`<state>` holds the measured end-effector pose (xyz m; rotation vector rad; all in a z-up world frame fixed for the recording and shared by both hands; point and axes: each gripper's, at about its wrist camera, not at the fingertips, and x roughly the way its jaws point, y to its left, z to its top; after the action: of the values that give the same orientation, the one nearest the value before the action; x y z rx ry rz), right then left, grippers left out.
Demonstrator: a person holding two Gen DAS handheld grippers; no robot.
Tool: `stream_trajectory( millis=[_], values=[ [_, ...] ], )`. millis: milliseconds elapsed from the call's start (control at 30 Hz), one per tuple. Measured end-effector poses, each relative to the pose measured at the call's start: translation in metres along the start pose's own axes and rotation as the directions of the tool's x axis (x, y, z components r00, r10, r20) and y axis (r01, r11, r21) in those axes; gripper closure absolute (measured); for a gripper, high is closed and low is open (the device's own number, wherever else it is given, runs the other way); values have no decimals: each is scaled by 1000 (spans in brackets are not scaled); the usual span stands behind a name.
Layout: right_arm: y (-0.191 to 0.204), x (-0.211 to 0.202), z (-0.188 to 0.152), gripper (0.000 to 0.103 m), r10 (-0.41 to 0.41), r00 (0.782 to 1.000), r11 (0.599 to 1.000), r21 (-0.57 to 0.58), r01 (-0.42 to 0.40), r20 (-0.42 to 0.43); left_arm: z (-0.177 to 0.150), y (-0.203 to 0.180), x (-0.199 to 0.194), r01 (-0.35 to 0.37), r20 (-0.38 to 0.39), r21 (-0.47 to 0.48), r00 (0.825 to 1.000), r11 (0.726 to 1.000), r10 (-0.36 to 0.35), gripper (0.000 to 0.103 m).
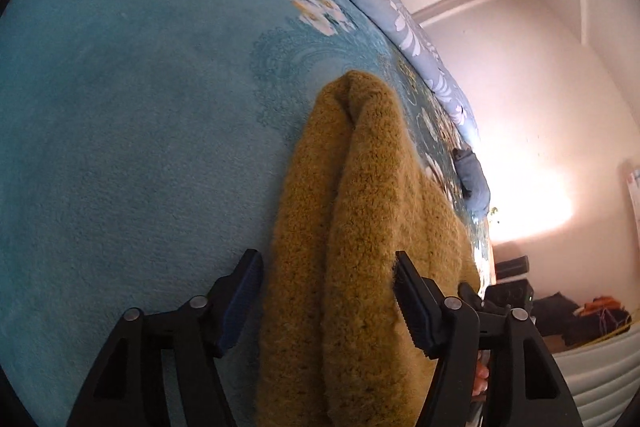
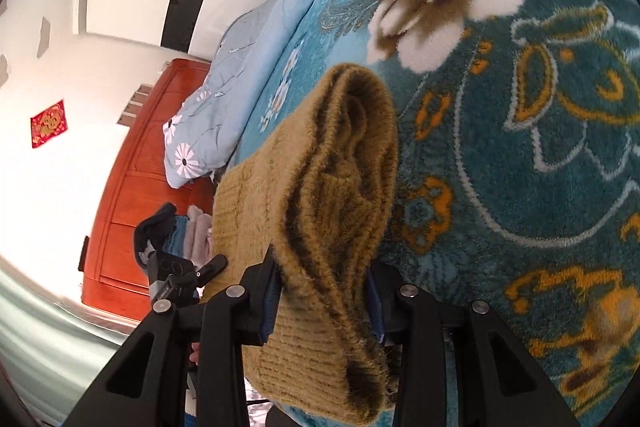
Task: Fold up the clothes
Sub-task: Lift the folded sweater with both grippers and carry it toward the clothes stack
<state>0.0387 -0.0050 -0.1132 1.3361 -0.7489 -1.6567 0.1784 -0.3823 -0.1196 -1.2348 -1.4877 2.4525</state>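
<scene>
Lying bunched on the teal flowered blanket [image 1: 120, 107], the mustard knit sweater [image 1: 360, 227] runs forward between both tools. The left tool [image 1: 328, 291] stands released, one pad brushing the knit, the other apart. The right tool [image 2: 324, 291] is clenched on the sweater's folded layers [image 2: 332, 187].
</scene>
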Motion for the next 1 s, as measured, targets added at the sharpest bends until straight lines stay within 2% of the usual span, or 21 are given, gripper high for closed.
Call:
stream_trajectory(
  millis=[33,133,367,500,700,867,1000],
  values=[
    [2,-1,-1,65,1,1000,1000,-7,-1,5,-2,-2,0,-5,1,-6,1000,1000,5,61],
    [11,-9,-5,65,5,1000,999,-32,-4,16,-9,-19,-7,-31,33,20,999,999,30,69],
    [32,-39,-26,65,-6,1000,995,-95,7,21,-36,-59,-29,-24,57,114,998,993,17,70],
    [42,-60,-41,65,-7,999,993,-117,11,37,-61,-54,-57,22,54,119,998,993,-29,70],
    [72,-86,-59,65,4,998,980,-199,8,61,-73,-56,-72,77,73,93,994,993,-84,70],
    [118,-91,-60,65,-1,998,950,-311,19,59,-80,-60,-108,115,144,130,980,985,-134,70],
    [166,-82,-58,65,16,999,914,-406,4,45,-67,-60,-151,141,219,171,960,975,-177,70]
  ],
)
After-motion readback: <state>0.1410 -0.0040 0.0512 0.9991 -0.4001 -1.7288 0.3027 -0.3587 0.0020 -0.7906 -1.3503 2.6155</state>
